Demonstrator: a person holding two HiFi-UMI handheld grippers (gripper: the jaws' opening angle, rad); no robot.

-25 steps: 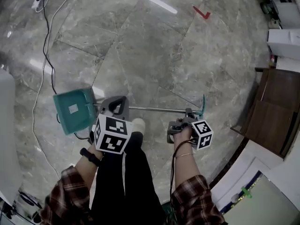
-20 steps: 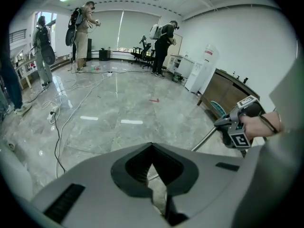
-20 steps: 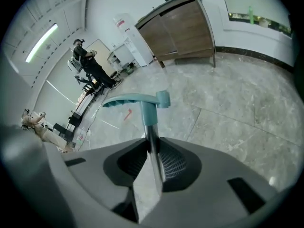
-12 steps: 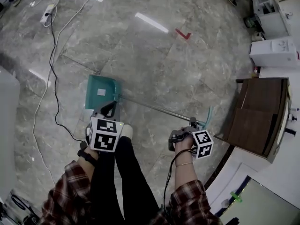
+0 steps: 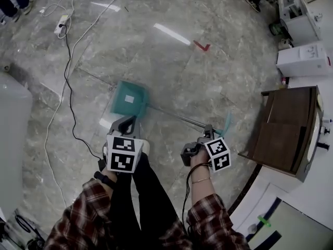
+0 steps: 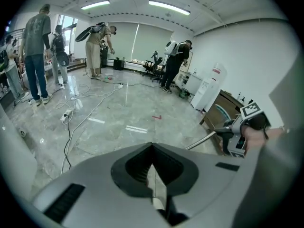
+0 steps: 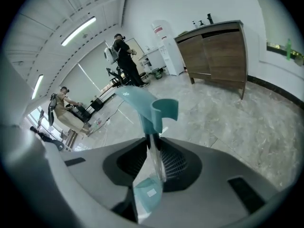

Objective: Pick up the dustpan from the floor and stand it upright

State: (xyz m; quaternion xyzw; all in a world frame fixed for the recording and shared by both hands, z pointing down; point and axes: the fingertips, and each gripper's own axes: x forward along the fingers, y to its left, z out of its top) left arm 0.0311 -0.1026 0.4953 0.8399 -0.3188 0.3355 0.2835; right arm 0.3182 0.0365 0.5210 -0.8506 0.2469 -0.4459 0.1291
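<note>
The dustpan has a teal pan (image 5: pixel 129 99) low by the floor and a metal pole (image 5: pixel 177 117) slanting up to a teal grip (image 5: pixel 226 124). My right gripper (image 5: pixel 207 133) is shut on the pole just below the grip. In the right gripper view the pole (image 7: pixel 153 148) runs between the jaws, with the hooked teal grip (image 7: pixel 154 107) beyond them. My left gripper (image 5: pixel 126 124) hangs just in front of the pan with its jaws shut and nothing seen between them. From the left gripper view (image 6: pixel 153 184) the pole (image 6: pixel 199 141) passes clear on the right.
Cables (image 5: pixel 67 87) and a power strip (image 5: pixel 61 24) lie on the marble floor at left. A red tape mark (image 5: pixel 202 46) is farther out. A brown cabinet (image 5: pixel 283 124) and white boxes (image 5: pixel 304 59) stand at right. Several people (image 6: pixel 40 51) stand across the room.
Both grippers have risen. The pole's grip end has come up with the right gripper, and the pan has swung from the left to ahead. The left gripper now stands off the pole.
</note>
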